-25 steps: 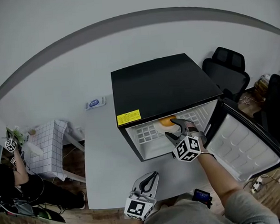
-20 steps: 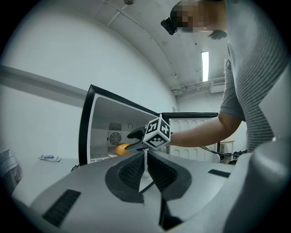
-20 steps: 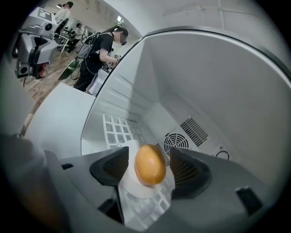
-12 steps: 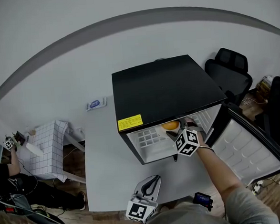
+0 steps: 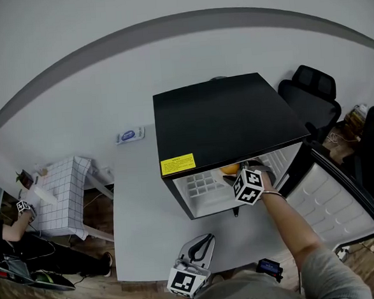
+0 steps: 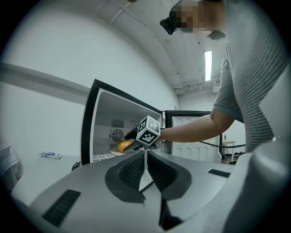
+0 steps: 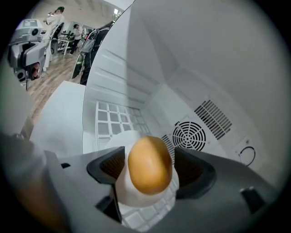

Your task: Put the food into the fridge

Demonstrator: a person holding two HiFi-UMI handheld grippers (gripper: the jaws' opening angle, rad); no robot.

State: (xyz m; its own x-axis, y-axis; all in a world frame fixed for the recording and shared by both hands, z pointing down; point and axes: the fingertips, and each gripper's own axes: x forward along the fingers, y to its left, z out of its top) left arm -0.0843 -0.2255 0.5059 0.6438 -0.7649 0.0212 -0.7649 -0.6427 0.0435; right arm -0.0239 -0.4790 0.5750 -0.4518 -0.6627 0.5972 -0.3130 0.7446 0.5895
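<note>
The black mini fridge (image 5: 223,114) stands on the grey table (image 5: 140,206) with its door (image 5: 334,196) swung open to the right. My right gripper (image 5: 235,174) reaches inside it. An orange-brown bun (image 7: 150,164) on a white plate (image 7: 136,195) rests on the wire shelf (image 7: 111,120), between the jaws. Those jaws are opening, and the pads (image 7: 111,166) stand just off the bun. The left gripper view shows the bun (image 6: 124,145) inside the fridge (image 6: 88,123). My left gripper (image 5: 205,239) lies on the table near its front edge, shut and empty.
A black office chair (image 5: 311,92) stands behind the open door. A small blue and white packet (image 5: 128,136) lies on the table at the back left. A side table with a checked cloth (image 5: 59,193) and a person's arm (image 5: 16,221) are at the far left. The fridge's back wall has a fan grille (image 7: 188,135).
My right gripper has gone deeper into the fridge with the bun, so less of it shows under the fridge's top. The left gripper has stayed put.
</note>
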